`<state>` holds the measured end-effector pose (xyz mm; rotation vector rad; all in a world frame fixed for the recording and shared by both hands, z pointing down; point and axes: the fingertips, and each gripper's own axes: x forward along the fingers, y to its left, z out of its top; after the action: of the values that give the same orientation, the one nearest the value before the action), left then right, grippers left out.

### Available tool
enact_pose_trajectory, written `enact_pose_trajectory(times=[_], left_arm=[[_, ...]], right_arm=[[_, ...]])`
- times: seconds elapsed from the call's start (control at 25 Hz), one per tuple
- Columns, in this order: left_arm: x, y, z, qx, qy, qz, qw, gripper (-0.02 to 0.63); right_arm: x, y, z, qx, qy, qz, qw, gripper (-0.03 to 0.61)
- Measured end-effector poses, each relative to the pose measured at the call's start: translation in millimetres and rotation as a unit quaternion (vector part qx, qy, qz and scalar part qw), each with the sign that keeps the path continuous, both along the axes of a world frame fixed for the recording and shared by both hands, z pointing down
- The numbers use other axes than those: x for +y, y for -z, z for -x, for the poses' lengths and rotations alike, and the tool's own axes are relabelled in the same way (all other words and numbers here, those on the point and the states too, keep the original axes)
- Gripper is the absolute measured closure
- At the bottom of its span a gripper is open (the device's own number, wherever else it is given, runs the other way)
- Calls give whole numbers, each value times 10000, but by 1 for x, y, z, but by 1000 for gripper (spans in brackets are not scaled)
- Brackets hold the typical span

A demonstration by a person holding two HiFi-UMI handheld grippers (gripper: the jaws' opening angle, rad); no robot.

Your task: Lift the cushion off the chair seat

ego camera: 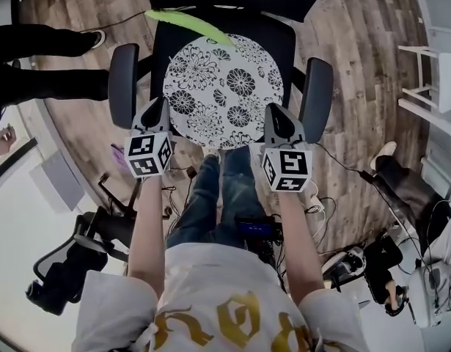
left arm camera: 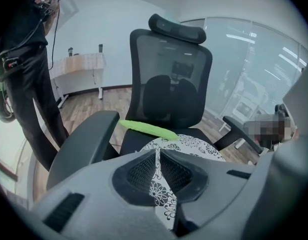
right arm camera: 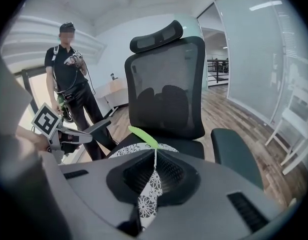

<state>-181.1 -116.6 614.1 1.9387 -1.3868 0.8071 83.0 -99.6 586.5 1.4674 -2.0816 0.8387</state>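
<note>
Closest of all, the person's white shirt (ego camera: pixel 210 292) is filling the bottom of the head view, and two bare arms are sticking out past it, each one holding a gripper. The left gripper (ego camera: pixel 156 108) is hanging over the front left edge of the chair seat (ego camera: pixel 282 44), right at the rim of the cushion (ego camera: pixel 224 86). The right gripper (ego camera: pixel 276 116) is hanging over the front right edge, at the cushion's rim too. Both grippers are showing their jaws pressed together at the tips, with nothing caught between them. The flowery cloth is only peeking through the slit below the tips. Whether the tips are touching the cushion is hard to tell. The cushion is round and white with black flowers, and it is lying flat on the black seat between the two armrests (ego camera: pixel 123 83). A long green leaf-shaped thing (ego camera: pixel 187 22) is lying across the cushion's back edge. The chair is standing on a wooden floor (ego camera: pixel 357 72). A person in black (right arm camera: pixel 71 79) is standing beyond it.
</note>
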Motion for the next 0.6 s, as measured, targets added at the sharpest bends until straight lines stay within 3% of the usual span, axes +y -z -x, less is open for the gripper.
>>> enact_pose_trajectory(times=[0.6], left_arm=[[4, -67, 18, -374, 303, 533, 9974, 593]], right_arm=[[-7, -79, 5, 506, 414, 460, 9968, 565]])
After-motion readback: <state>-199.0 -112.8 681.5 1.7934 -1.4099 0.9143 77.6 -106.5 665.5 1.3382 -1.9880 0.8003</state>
